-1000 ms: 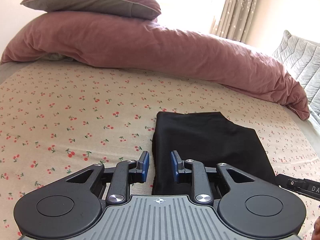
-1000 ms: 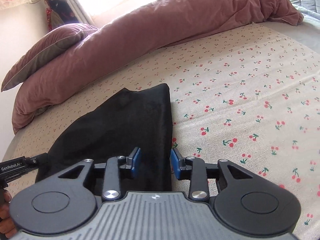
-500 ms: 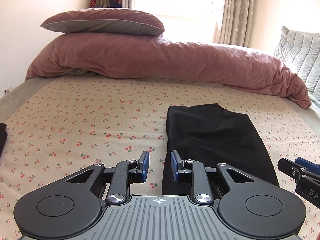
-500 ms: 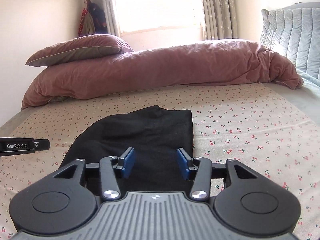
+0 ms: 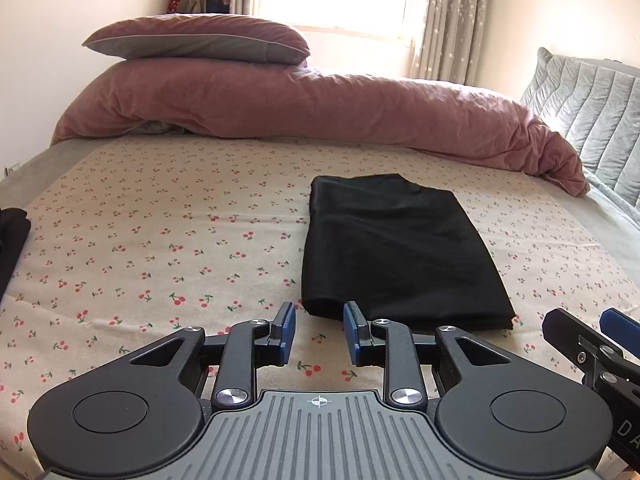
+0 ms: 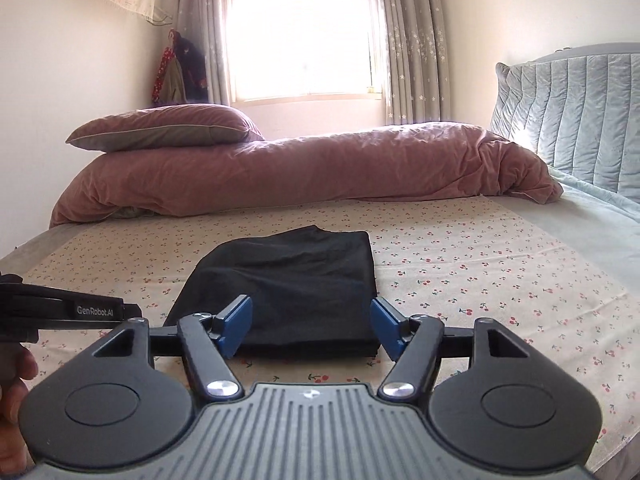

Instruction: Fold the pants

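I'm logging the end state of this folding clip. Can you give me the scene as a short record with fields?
garment: black pants, folded into a compact rectangle
location: flat on the cherry-print sheet
left gripper: open, empty, short of the pants' near edge
right gripper: open wide, empty, apart from the pants
background: pink duvet with a pillow on top, along the far side of the bed
other: a dark cloth at the left edge of the left view

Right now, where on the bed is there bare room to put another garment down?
The widest free patch is cherry-print sheet between the folded black pants and the dark garment at the left edge. A narrower strip lies between the pants and the grey headboard cushion. The far side is crowded by the pink duvet and pillow.
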A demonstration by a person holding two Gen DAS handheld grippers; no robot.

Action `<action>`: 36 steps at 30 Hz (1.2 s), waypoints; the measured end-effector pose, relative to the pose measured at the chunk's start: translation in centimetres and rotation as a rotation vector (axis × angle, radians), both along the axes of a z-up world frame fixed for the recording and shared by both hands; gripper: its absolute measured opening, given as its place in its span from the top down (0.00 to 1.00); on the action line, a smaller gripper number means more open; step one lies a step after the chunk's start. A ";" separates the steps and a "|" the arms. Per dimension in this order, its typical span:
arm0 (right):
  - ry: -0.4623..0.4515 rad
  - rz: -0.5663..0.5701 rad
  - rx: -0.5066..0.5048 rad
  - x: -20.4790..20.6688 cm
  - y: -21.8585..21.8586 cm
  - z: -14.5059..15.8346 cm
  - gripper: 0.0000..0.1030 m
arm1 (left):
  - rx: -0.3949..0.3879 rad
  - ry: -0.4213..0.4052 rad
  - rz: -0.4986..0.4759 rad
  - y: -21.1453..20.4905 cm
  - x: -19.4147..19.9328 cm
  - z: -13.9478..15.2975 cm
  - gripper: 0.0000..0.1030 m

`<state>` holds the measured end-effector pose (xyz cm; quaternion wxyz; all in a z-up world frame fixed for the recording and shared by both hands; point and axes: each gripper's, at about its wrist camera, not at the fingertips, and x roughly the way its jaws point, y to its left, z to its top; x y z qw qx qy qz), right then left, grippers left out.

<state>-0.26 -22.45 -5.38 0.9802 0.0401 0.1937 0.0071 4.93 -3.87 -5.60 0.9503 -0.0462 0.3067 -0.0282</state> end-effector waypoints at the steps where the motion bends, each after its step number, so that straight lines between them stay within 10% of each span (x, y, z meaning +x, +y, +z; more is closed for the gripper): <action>1: 0.003 0.000 0.005 -0.4 0.0 -0.2 0.36 | -0.005 0.004 -0.009 -0.3 -0.4 -0.3 0.69; 4: 0.009 -0.006 -0.003 -1.3 0.3 -0.4 0.24 | -0.001 -0.008 -0.026 -1.0 -1.6 -0.6 0.56; 7: 0.006 -0.014 -0.034 -1.4 0.2 -0.8 0.06 | 0.036 -0.045 -0.021 -1.3 -2.3 -0.6 0.22; 13: 0.040 -0.016 -0.022 0.1 -0.5 -2.0 0.06 | 0.088 -0.069 -0.011 -1.3 -2.3 -0.7 0.05; 36: 0.202 0.021 -0.025 1.4 -0.4 -3.5 0.06 | 0.097 0.035 -0.015 -0.5 -0.3 -3.4 0.00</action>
